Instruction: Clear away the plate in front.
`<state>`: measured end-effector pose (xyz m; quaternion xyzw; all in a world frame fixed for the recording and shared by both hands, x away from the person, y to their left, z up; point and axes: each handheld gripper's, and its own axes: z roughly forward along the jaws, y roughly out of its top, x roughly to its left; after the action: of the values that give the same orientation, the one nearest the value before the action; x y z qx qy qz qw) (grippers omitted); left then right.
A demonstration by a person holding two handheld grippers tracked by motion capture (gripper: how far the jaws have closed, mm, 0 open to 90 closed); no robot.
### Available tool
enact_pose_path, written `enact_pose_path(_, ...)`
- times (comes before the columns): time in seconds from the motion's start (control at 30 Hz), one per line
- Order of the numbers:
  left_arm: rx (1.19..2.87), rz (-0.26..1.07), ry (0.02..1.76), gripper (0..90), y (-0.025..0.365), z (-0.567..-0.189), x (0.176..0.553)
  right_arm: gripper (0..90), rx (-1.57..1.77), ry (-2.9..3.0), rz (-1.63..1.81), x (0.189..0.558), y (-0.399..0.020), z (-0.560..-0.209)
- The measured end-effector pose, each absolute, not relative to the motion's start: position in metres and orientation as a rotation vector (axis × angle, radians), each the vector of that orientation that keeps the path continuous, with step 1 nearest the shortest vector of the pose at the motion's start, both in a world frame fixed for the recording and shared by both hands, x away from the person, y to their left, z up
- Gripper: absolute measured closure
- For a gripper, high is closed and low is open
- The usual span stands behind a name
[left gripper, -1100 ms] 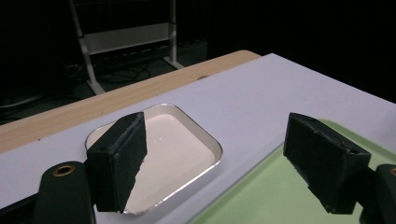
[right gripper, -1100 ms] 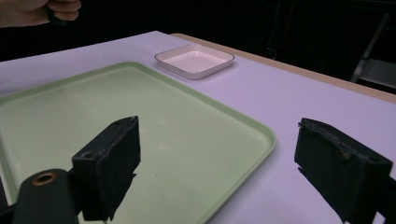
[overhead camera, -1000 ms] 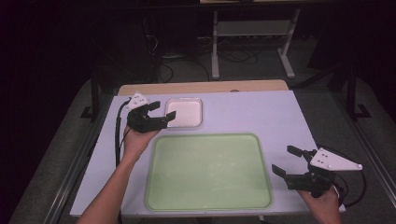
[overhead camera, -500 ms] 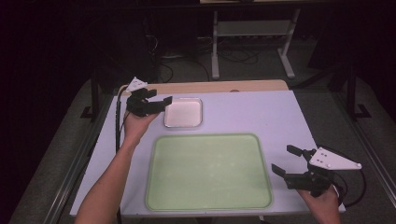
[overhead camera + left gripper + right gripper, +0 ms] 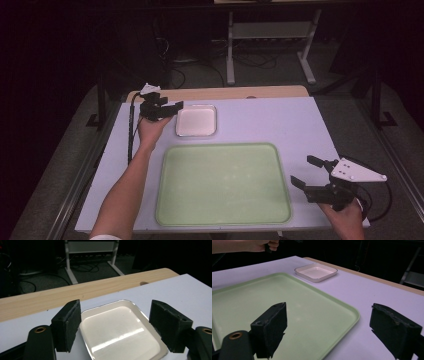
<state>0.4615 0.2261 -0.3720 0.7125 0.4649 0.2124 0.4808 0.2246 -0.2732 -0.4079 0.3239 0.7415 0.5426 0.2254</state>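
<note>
So far the small white dish (image 5: 196, 121) sits untouched on the table (image 5: 270, 120), near its far edge and just beyond the far left corner of the empty green tray (image 5: 222, 184). The left tongs (image 5: 167, 107) hover at the dish's left rim; their jaws have just been closing a little yet stand wide, and in the left gripper view the dish (image 5: 120, 331) lies ahead between them, not gripped. The right tongs (image 5: 305, 172) rest open and empty beside the tray's right edge. By my reading, the grasp has not yet happened; lifting and placing the dish, probably onto the tray, remain.
</note>
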Motion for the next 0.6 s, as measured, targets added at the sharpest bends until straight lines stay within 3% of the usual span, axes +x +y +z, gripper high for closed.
enact_pose_path(0.6,1.706,0.467,1.257,30.4,0.234,-0.398,0.479,13.6,0.904,2.037,1.496,0.224,-0.276,-0.408)
